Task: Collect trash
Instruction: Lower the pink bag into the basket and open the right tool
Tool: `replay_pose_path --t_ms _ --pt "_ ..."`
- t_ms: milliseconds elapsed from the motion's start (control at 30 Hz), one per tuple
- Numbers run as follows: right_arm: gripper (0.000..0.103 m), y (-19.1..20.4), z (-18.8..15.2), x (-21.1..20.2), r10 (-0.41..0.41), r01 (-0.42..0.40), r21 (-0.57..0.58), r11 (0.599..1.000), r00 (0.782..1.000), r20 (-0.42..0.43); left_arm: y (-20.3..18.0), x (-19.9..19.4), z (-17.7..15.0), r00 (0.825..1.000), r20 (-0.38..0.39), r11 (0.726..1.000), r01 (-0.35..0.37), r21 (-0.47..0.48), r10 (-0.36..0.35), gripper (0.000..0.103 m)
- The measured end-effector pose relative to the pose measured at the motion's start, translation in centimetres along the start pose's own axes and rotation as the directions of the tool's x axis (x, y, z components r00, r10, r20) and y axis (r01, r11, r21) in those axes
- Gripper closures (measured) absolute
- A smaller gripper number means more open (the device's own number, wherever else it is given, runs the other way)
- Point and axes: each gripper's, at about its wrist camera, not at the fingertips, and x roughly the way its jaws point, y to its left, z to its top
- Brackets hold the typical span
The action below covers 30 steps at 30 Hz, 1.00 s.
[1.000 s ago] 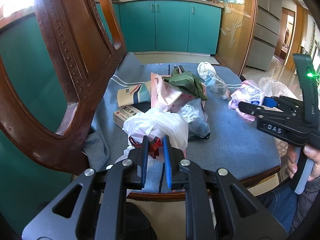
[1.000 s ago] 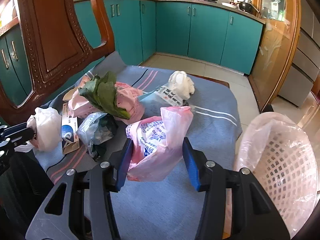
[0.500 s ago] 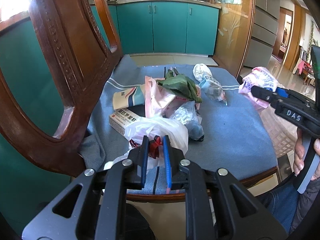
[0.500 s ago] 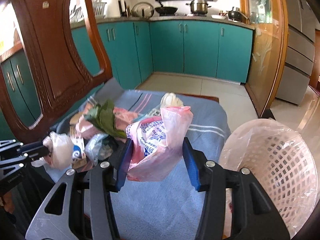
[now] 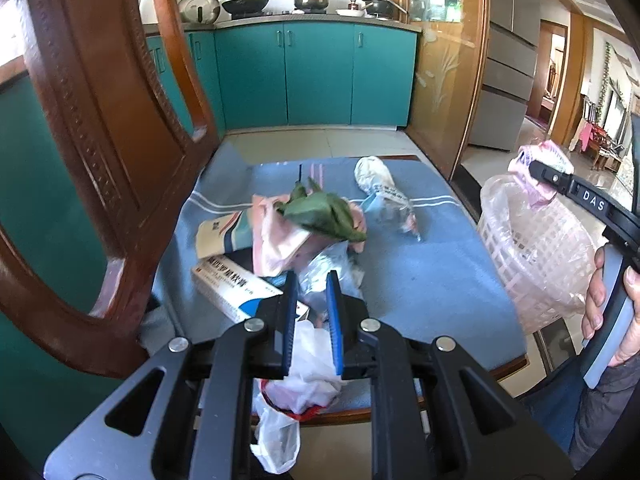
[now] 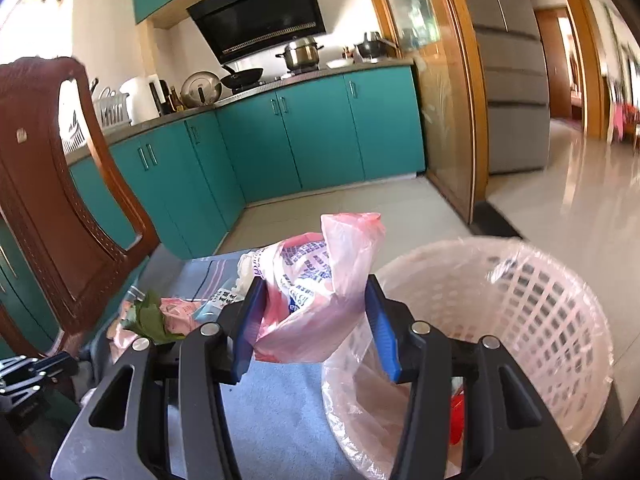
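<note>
In the left wrist view, the left tongs (image 5: 312, 320) are nearly closed, pinching a white bag (image 5: 308, 364) that hangs limp below the blue pads at the near edge of the worktop (image 5: 420, 276). Ahead of them lie a box (image 5: 236, 286), a clear bag (image 5: 332, 268) and a leaf (image 5: 324, 212) on pink wrapping; the basket (image 5: 536, 248) stands well off to their right, beside the worktop. In the right wrist view, the right tongs (image 6: 316, 320) are about half open yet clamped on a pink bag (image 6: 316, 292), its long axis upright. The basket's (image 6: 532, 304) lined mouth opens just right of and below them, so the right hand is far nearer. The drop seems to need only a short shift right, then release.
</note>
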Motion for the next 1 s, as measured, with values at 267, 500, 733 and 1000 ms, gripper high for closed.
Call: replay_pose_path --t_ms 267,500,733,1000 --pt "0.053 1.8 -1.0 1.4 0.06 -0.062 -0.035 0.997 0.996 -0.069 3.3 2.1 -0.5 0.998 -0.058 0.996 -0.011 -0.093 0.006 0.087" --pt "0.053 2.3 -1.1 1.4 0.072 -0.076 -0.052 0.996 0.994 -0.078 3.6 2.0 -0.9 0.99 -0.12 0.995 0.069 -0.066 -0.077 0.072" --pt "0.053 3.0 -1.3 1.8 0.076 -0.084 -0.084 0.993 0.992 -0.096 0.1 3.9 -3.8 0.979 -0.201 0.992 0.032 0.126 -0.006 0.029" --pt "0.053 3.1 -1.5 1.6 0.059 -0.067 -0.1 0.993 0.994 -0.09 1.1 4.5 -3.9 0.978 -0.21 0.997 0.032 0.069 -0.017 0.076"
